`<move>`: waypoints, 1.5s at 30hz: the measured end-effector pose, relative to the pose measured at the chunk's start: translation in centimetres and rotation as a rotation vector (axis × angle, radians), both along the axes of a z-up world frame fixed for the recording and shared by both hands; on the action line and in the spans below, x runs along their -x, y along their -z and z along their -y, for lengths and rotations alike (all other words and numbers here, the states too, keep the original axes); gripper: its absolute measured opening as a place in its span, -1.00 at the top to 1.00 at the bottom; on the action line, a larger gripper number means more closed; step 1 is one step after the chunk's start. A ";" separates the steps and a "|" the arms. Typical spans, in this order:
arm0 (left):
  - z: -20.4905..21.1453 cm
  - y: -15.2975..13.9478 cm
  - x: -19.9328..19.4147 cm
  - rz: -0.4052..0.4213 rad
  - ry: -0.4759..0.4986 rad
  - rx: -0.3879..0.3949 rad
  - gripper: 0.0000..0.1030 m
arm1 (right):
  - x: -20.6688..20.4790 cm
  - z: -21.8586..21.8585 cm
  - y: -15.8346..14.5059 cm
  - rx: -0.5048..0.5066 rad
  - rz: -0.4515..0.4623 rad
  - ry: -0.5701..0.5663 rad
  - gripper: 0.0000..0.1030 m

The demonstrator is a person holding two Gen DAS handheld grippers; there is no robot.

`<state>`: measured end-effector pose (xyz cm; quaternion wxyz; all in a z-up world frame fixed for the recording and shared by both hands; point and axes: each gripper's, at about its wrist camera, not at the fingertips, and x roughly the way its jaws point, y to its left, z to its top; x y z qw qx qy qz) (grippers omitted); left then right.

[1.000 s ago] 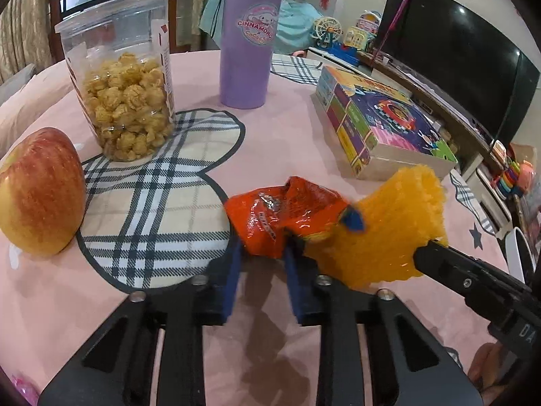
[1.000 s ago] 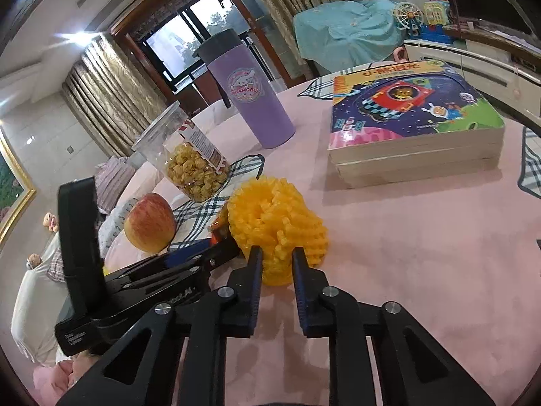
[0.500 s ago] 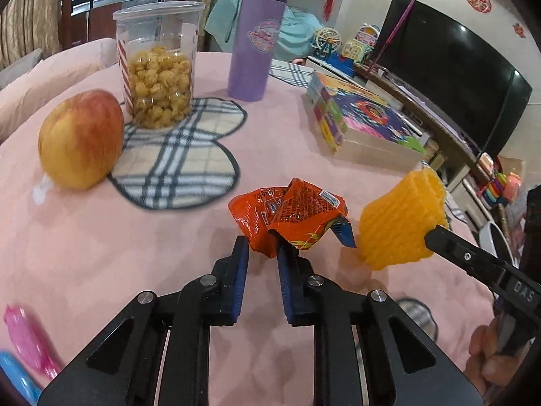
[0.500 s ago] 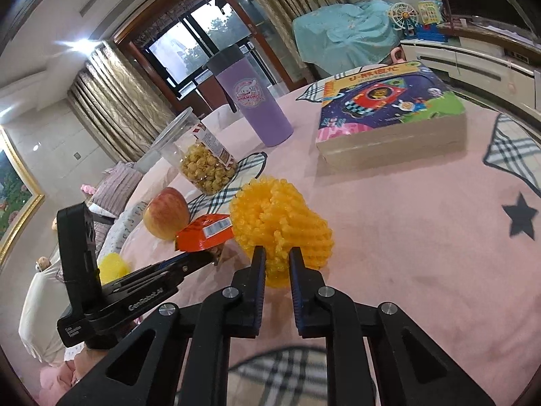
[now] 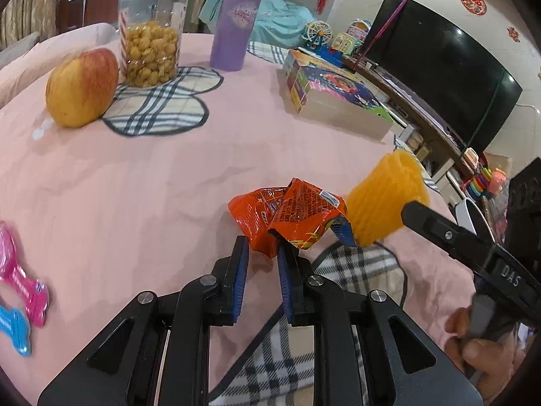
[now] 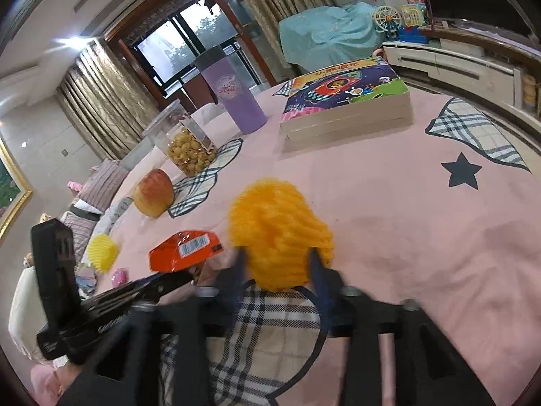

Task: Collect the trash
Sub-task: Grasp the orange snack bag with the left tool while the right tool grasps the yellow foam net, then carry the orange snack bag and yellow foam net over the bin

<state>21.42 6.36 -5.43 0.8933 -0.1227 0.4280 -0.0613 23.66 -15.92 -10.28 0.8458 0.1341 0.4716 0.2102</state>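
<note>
Blue pads of the left gripper (image 5: 262, 253) pinch the crumpled orange snack wrapper (image 5: 290, 211) above the pink tablecloth (image 5: 135, 186). Right gripper (image 6: 275, 264) jaws are opening, orange foam net (image 6: 277, 233) loose between them. Apple (image 5: 81, 86) and popcorn jar (image 5: 150, 35) sit well behind.

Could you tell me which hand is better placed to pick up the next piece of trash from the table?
Right, probably. The right gripper is opening around the orange foam net, so it is about to be free. The left gripper is shut on the orange wrapper and must unload first.
</note>
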 end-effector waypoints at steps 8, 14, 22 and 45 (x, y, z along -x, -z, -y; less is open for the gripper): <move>-0.3 0.1 0.8 -0.006 -0.019 0.005 0.68 | -1.0 -2.0 1.8 0.096 0.010 0.002 -0.58; 1.2 -0.2 1.0 0.001 0.002 0.009 0.68 | 0.1 0.1 1.3 0.073 0.007 0.035 0.16; 5.8 -0.8 1.4 0.011 0.076 0.003 0.68 | 2.9 4.3 -1.2 0.031 0.034 0.095 0.17; 20.4 -2.8 3.6 0.045 0.336 -0.073 0.68 | 10.1 16.6 -5.6 0.009 0.098 0.307 0.17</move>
